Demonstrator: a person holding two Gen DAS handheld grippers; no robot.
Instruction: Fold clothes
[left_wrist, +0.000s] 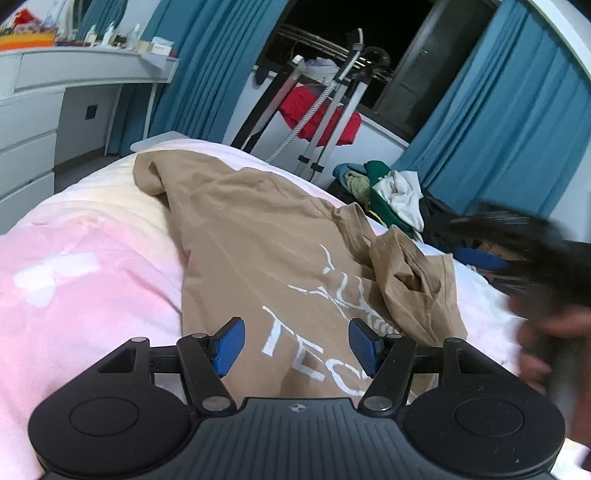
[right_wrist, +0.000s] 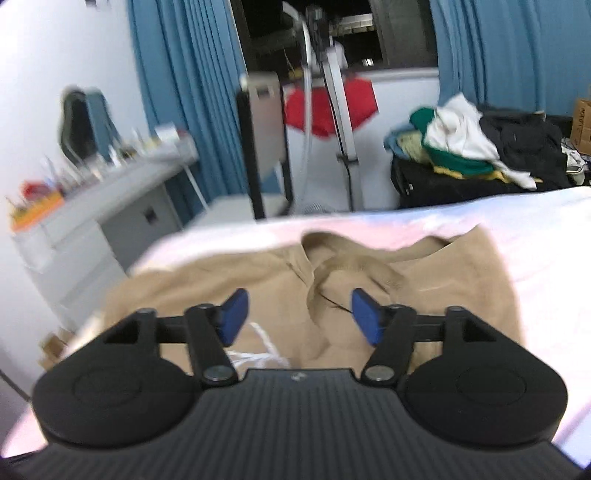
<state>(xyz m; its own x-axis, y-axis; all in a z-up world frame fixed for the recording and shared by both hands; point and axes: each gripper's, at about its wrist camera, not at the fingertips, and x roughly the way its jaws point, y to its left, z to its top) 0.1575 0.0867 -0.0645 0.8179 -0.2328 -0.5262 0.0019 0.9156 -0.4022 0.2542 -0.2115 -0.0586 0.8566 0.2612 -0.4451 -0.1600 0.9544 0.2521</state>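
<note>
Across the middle of the bed (left_wrist: 74, 266) the tan T-shirt (left_wrist: 258, 236) lies crumpled, long axis running toward the far edge; the left gripper (left_wrist: 296, 345) gapes empty over its print; the right gripper (right_wrist: 300, 316), also spread and empty, hovers nearer the collar (right_wrist: 332, 266).

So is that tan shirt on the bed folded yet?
Not yet. The tan shirt lies spread across the bed, one sleeve bunched up, its print showing.
</note>
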